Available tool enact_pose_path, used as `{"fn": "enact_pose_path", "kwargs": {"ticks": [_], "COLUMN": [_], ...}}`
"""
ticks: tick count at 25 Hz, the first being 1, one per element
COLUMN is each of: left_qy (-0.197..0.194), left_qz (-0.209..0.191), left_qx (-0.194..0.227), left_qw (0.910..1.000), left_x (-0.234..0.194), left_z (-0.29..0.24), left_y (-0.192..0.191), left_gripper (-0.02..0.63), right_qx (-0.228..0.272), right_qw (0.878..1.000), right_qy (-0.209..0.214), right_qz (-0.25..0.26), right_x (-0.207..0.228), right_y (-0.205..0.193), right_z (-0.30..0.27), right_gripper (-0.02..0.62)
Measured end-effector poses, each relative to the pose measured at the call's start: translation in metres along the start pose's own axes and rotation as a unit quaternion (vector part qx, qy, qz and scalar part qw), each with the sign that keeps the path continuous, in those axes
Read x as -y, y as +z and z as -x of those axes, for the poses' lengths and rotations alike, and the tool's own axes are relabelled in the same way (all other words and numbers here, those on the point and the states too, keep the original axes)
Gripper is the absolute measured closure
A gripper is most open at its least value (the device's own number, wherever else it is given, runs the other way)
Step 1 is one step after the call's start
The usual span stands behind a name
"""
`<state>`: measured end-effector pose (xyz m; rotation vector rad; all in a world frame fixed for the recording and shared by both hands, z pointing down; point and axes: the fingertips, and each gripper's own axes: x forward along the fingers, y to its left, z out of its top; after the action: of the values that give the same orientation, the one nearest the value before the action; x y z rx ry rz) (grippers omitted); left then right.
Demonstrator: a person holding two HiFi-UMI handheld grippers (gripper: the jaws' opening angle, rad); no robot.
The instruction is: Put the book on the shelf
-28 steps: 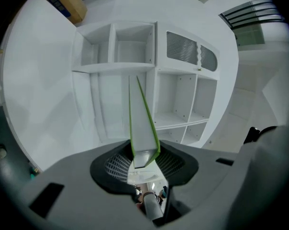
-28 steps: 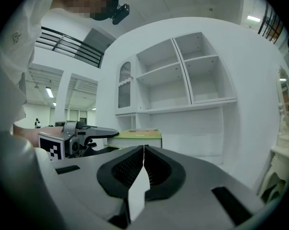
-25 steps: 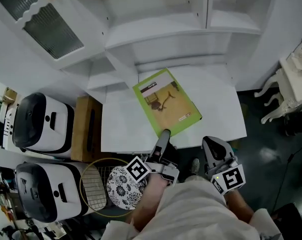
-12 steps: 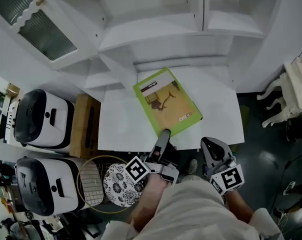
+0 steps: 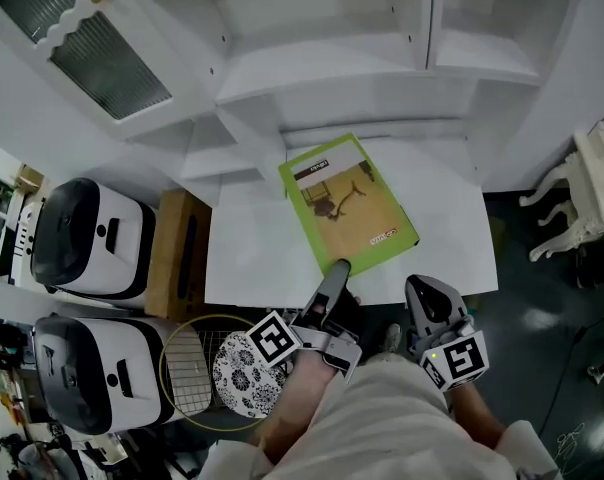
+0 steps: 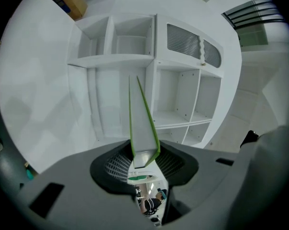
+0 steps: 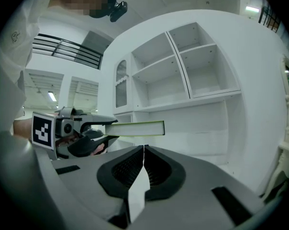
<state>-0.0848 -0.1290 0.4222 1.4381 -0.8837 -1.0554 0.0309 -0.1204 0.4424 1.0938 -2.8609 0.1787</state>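
Observation:
A green-covered book (image 5: 350,206) hangs flat above the white counter (image 5: 252,258), gripped at its near corner by my left gripper (image 5: 334,276). In the left gripper view the book (image 6: 140,123) runs edge-on away from the jaws toward the white shelf unit (image 6: 135,59). The right gripper view shows the book (image 7: 135,128) level, with the left gripper (image 7: 94,128) clamped on its end. My right gripper (image 5: 424,303) is held beside the left one, shut with nothing in it. The shelf (image 5: 322,63) has open compartments behind the book.
Two white rice cookers (image 5: 82,243) stand at the left beside a wooden box (image 5: 177,258). A wire rack and patterned plate (image 5: 232,373) lie below them. An open cabinet door (image 5: 82,33) juts out at the upper left. A white ornate chair (image 5: 582,198) stands at the right.
The book and left gripper have shifted slightly to the right and forward toward the shelf. The right gripper has barely moved.

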Motion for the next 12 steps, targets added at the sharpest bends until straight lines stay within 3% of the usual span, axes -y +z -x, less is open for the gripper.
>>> {"fn": "enact_pose_path", "kwargs": {"ticks": [12], "left_qy": [-0.005], "left_qz": [-0.006], "left_qx": [-0.028], "left_qw": [0.9996], "left_x": [0.043], "left_z": [0.009], "left_y": [0.015], "left_gripper": [0.463], "right_qx": [-0.005], "right_qw": [1.000], "right_qy": [-0.011], "right_qz": [-0.001], "right_x": [-0.015], "right_y": [-0.002], "right_z": [-0.014], "right_gripper": [0.577]}}
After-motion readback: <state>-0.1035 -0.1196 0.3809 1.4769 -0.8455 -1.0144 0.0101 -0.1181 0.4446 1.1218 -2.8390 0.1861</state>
